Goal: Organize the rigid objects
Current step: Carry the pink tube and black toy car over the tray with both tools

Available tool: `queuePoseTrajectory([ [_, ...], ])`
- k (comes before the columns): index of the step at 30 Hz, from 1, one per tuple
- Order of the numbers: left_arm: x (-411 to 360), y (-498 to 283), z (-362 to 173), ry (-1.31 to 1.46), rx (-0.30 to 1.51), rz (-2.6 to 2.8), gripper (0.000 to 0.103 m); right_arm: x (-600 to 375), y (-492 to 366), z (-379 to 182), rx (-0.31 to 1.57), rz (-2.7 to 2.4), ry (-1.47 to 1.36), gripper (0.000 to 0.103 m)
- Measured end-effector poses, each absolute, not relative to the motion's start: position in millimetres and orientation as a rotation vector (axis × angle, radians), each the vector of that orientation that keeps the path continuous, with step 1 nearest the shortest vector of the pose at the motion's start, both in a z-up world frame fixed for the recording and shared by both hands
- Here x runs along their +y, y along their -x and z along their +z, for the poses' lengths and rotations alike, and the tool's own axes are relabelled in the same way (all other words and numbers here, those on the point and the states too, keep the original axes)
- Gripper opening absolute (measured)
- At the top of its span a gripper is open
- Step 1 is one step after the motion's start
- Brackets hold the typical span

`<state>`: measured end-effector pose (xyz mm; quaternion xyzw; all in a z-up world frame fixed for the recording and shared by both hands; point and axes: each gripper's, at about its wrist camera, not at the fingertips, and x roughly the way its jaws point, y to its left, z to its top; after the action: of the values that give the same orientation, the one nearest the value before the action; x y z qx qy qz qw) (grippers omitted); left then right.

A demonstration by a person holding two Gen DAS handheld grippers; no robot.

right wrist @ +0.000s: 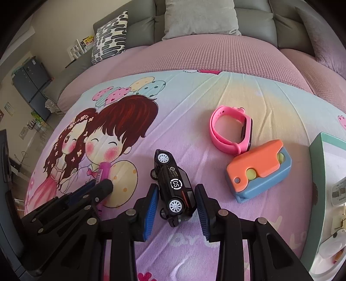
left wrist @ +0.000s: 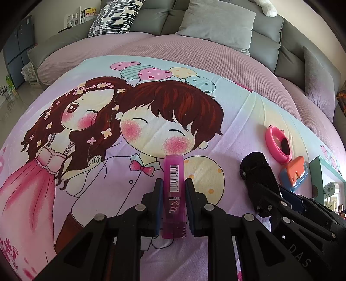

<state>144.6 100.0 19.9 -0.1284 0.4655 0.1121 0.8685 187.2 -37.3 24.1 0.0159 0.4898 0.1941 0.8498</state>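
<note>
My left gripper is shut on a purple lighter that points forward over the cartoon-print sheet. The lighter's tip also shows in the right wrist view, beside the left gripper. My right gripper is open, its blue pads on either side of a black toy car that lies on its side, with gaps on both sides. The car also shows in the left wrist view. A pink watch and an orange-and-blue toy lie to the right.
A teal-rimmed box with small items stands at the right edge. Grey sofa cushions and a patterned pillow sit behind the pink cover. The pink watch and orange toy show in the left view.
</note>
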Motion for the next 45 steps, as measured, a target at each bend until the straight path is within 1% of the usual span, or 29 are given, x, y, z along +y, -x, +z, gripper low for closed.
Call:
queuePoseTrajectory([
  [2,100,-145,20,0.268,0.974,0.235,0.02,-38,-187,25,1.023,0.408,-0.035,0.035],
  [11,103,-142,23,0.326,0.95,0.228,0.02,-46,-177,36,0.975,0.386,-0.016,0.035],
  [20,88,-142,46,0.306,0.898,0.191,0.02,-67,-162,51,0.938,0.357,-0.049,0.034],
  [26,71,-140,69,0.261,0.851,0.163,0.02,-97,-147,74,0.876,0.3,-0.096,0.034],
  [36,23,-134,106,0.182,0.769,0.051,0.02,-174,-120,108,0.775,0.127,-0.151,0.034],
  [45,-40,-141,113,0.064,0.768,-0.065,0.02,-245,-116,112,0.747,-0.018,-0.235,0.034],
])
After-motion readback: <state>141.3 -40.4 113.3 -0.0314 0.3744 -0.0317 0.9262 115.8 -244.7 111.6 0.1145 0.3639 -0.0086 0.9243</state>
